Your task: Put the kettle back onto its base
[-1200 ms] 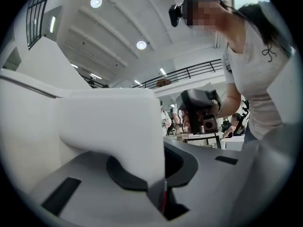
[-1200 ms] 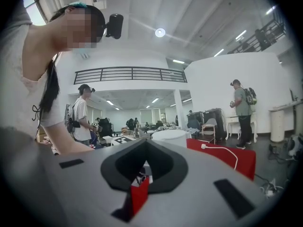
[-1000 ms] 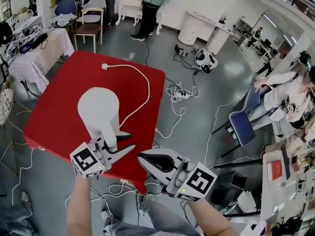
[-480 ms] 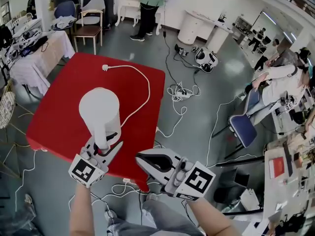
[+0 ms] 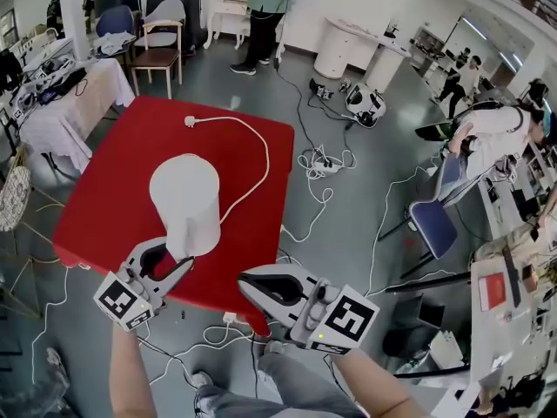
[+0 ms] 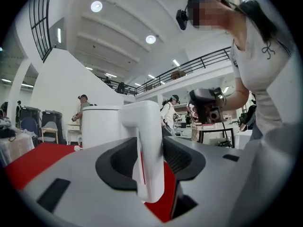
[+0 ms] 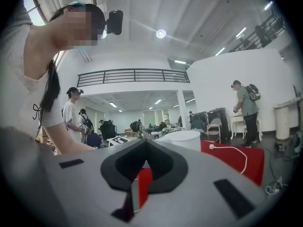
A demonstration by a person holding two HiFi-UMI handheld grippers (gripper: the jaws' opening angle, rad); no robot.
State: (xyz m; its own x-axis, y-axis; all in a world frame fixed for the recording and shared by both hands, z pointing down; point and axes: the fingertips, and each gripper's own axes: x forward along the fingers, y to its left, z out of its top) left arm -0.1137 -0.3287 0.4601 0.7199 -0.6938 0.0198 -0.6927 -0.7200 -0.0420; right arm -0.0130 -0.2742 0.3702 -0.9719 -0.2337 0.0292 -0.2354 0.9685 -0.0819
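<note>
The left gripper [image 5: 167, 255] is held at the near edge of the red table [image 5: 104, 190], and its 2 jaws are spread wide. The white kettle [image 5: 184, 200] stands upright on the table straight ahead of it, just beyond the jaw tips. In the left gripper view the kettle's handle [image 6: 147, 150] rises in the gap between the 2 jaws. Dark space shows between the handle and the left jaw. Whether the right jaw touches the handle cannot be told. The jaws are not clamped on it.

The right gripper [image 5: 248, 279] sits to the right of the left one, off the table's near corner and above the floor. Its 2 jaws meet tip to tip and nothing is held between them. In the right gripper view the kettle appears past the jaw tips and a little to their right, well apart from them.

A white cord [image 5: 257, 159] leaves the foot of the kettle on the side away from the left gripper. It loops out toward the table's right edge, then runs back to a plug [image 5: 189, 121] lying on the red top at the far side, beyond the kettle. The base cannot be made out apart from the kettle's body in any view.

Farther off from both grippers, a person [image 5: 265, 7] stands on the grey floor beyond the table.
</note>
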